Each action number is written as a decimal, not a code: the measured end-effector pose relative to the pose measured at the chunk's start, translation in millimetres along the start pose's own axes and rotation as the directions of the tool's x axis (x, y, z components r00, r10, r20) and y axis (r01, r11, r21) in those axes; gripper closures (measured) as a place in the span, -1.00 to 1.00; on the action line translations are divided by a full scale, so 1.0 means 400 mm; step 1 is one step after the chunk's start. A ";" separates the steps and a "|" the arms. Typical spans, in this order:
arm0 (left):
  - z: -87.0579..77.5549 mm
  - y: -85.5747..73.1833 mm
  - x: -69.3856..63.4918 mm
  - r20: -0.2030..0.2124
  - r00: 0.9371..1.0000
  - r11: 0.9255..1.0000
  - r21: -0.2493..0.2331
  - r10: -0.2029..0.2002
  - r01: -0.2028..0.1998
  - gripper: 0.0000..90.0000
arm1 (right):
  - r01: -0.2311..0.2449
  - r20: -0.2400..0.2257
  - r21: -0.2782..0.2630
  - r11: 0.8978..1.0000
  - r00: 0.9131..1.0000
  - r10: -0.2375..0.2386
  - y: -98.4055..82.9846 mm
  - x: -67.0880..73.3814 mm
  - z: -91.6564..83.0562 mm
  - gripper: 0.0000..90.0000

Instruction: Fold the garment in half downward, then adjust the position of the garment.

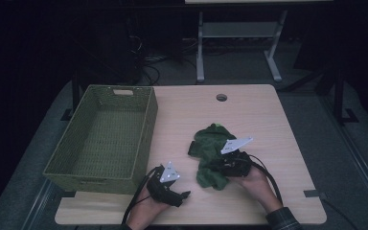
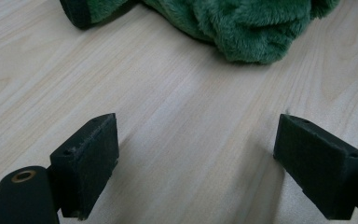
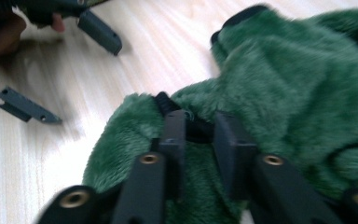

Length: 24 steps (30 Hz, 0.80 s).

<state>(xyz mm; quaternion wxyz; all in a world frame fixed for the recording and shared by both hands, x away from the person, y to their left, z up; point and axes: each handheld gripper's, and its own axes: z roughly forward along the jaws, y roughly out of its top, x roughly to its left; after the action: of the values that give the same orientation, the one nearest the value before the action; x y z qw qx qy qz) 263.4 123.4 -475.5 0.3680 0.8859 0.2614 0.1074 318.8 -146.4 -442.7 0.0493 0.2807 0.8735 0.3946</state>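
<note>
Right gripper (image 3: 199, 135) nips the green fleece garment (image 1: 213, 155)

At centre frame its narrow jaws pinch a dark trim fold, likely to lift it toward the basket (image 1: 84, 175); left gripper (image 2: 209, 163) waits lower left, jaws apart, empty.

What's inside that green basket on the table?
The green basket looks empty: its woven floor is bare in the high view. Its near wall hides a strip of floor just behind it. The green fleece garment lies outside, on the table.

Fuzzy green plush garment (image 1: 212, 153), matt wood table (image 1: 268, 124)
</note>
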 end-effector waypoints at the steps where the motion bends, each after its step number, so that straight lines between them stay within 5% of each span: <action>1: -0.001 0.002 0.001 0.003 1.000 1.000 0.006 -0.003 0.003 -0.70 | -0.003 0.008 -0.006 1.000 1.000 0.003 0.002 0.001 -0.007 0.47; 8: -0.006 0.014 0.010 0.014 1.000 1.000 -0.001 -0.011 0.011 -0.70 | -0.023 0.040 -0.050 0.998 0.999 0.025 0.007 -0.009 -0.050 0.23; 24: -0.013 0.083 0.048 0.068 0.997 0.999 -0.009 -0.039 0.040 -0.58 | -0.026 0.073 -0.098 0.995 0.997 0.033 0.023 -0.034 -0.098 0.08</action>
<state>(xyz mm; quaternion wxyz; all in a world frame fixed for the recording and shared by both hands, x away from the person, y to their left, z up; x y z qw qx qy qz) 290.2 117.2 -448.6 0.3830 0.8818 0.2660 0.0714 322.2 -174.8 -411.3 0.0895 0.3053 0.8466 0.4266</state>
